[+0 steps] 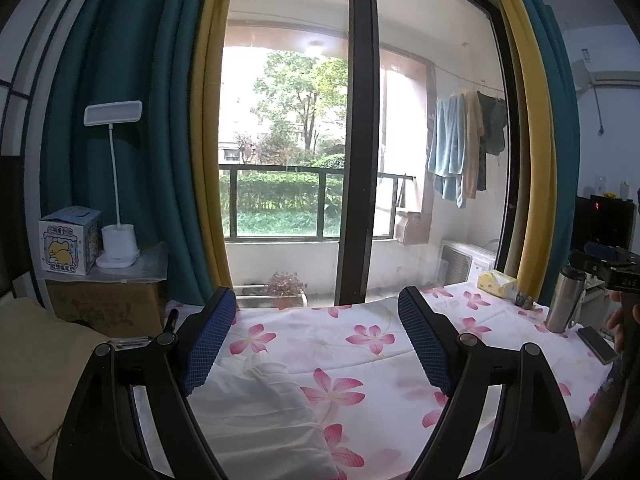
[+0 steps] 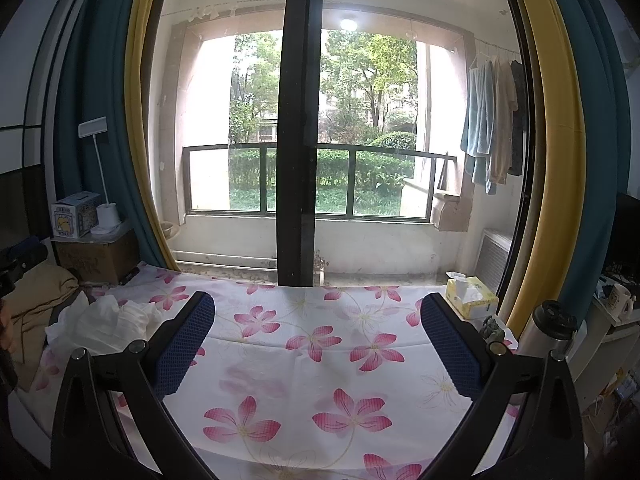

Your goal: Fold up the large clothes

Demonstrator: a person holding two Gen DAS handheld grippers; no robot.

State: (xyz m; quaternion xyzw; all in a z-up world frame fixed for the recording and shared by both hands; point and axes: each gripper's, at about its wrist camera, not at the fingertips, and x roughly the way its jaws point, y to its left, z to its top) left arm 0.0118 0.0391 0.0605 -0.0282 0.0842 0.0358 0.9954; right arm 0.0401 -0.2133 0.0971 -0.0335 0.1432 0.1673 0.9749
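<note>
Left gripper (image 1: 316, 336): jaws released, wide apart, nothing between them. It hangs over the left part of the bed (image 1: 500, 320), which is covered by a white sheet printed with pink flowers.

Right gripper (image 2: 318, 344): jaws likewise released and empty, held above the middle of the bed, facing the far edge and the glass door (image 2: 300, 120).

Garment: a white garment (image 1: 256, 412) lies crumpled on the sheet near the bed's left edge. In the left wrist view it sits just below and between the left gripper's blue pads (image 1: 208, 340), apart from them. In the right wrist view it appears as a loose heap to the left of the right gripper, well apart from it. Its type cannot be determined; possibly a shirt.

Other items: a tan pillow (image 2: 36, 300) rests at the left edge beside the garment. A yellow tissue box (image 2: 470, 300) stands at the far right corner of the bed, with a steel flask (image 2: 548, 332) just beside the right edge. A dark phone (image 1: 596, 344) lies at the right edge. A white desk lamp (image 1: 116, 240) and a printed carton (image 1: 68, 244) stand on a cardboard box (image 1: 108, 308) beyond the far left corner.
</note>
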